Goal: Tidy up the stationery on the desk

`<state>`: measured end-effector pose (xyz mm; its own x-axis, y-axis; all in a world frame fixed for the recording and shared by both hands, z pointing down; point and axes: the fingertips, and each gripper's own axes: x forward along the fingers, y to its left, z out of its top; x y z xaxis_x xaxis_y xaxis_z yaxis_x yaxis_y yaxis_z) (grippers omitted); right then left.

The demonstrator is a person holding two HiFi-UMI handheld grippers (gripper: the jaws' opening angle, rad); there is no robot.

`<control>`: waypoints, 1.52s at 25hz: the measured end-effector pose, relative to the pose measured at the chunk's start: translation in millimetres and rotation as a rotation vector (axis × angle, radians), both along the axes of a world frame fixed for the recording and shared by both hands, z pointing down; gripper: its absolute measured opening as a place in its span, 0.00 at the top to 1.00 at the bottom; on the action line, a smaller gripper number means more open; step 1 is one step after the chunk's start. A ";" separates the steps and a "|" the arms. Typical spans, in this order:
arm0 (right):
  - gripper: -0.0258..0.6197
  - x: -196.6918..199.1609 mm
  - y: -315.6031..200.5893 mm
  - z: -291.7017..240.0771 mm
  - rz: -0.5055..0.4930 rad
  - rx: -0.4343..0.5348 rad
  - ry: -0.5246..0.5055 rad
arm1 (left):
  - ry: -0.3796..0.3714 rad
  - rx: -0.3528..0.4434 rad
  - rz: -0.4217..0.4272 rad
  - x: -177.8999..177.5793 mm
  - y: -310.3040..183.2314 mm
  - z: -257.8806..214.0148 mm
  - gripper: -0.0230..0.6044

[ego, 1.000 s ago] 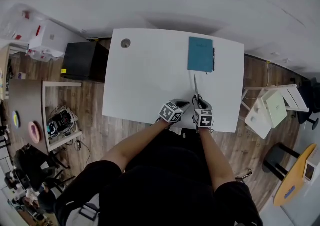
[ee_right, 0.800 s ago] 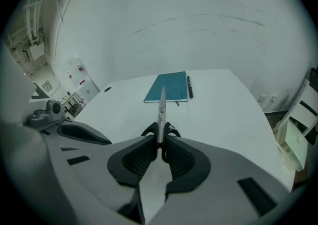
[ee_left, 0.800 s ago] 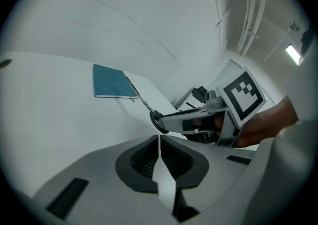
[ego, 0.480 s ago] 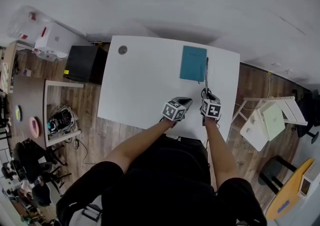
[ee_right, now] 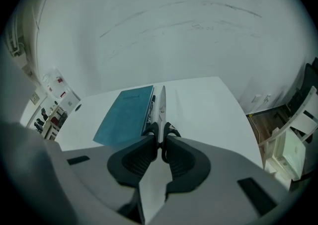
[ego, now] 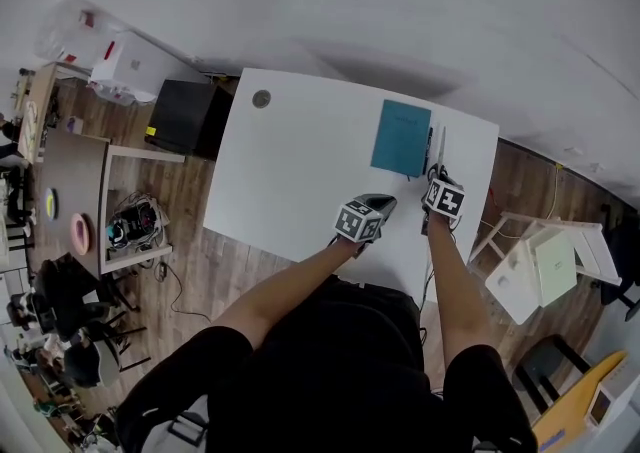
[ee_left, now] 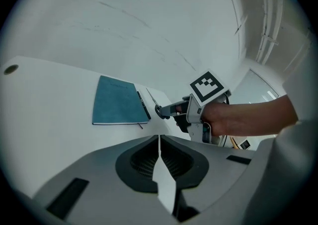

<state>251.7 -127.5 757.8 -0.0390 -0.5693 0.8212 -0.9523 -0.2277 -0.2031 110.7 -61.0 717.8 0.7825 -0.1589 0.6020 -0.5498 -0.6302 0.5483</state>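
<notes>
The teal notebook [ego: 402,138] lies at the far right of the white desk [ego: 300,161], with a black pen [ego: 429,141] along its right edge. A small imprint on its cover is too faint to read. The right gripper view shows the right gripper [ee_right: 160,142] clamped on the black handles of the scissors [ee_right: 161,101]. Their blades point far, just right of the pen. The left gripper [ee_left: 159,142] is closed on nothing, over the desk's near edge. Only the head view shows the round cable hole [ego: 261,99] at far left.

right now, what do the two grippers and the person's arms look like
The left gripper and the right gripper look alike: grey plastic shells with broad curved fingers that are black and ribbed inside. Each carries a white cube printed with black square markers. The person wears black short sleeves, and the forearms are bare.
</notes>
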 end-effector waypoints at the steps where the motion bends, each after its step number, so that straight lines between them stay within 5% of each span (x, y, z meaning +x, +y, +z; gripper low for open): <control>1: 0.82 2.5 -3.4 3.1 0.012 -0.003 -0.007 | -0.003 -0.005 -0.005 -0.5 -0.4 1.8 0.93; 6: 0.82 10.3 -9.5 20.5 0.073 -0.014 -0.038 | -0.003 -0.031 -0.025 -2.3 -0.7 6.4 0.93; 25: 0.78 8.5 -22.7 18.2 0.063 -0.003 0.054 | -0.070 -0.101 -0.135 -64.3 7.7 29.1 0.93; 32: 0.78 7.9 -13.2 -3.5 0.090 0.036 0.022 | -0.006 -0.035 -0.130 -64.5 5.5 2.0 0.93; 38: 0.78 -19.7 19.5 -62.5 0.099 0.161 -0.059 | 0.031 0.072 -0.106 -85.6 9.8 -35.6 0.93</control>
<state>232.1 -108.0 695.3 -0.0211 -0.6964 0.7174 -0.9122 -0.2802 -0.2989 25.0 -51.2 682.2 0.7773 -0.2841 0.5614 -0.5988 -0.6078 0.5216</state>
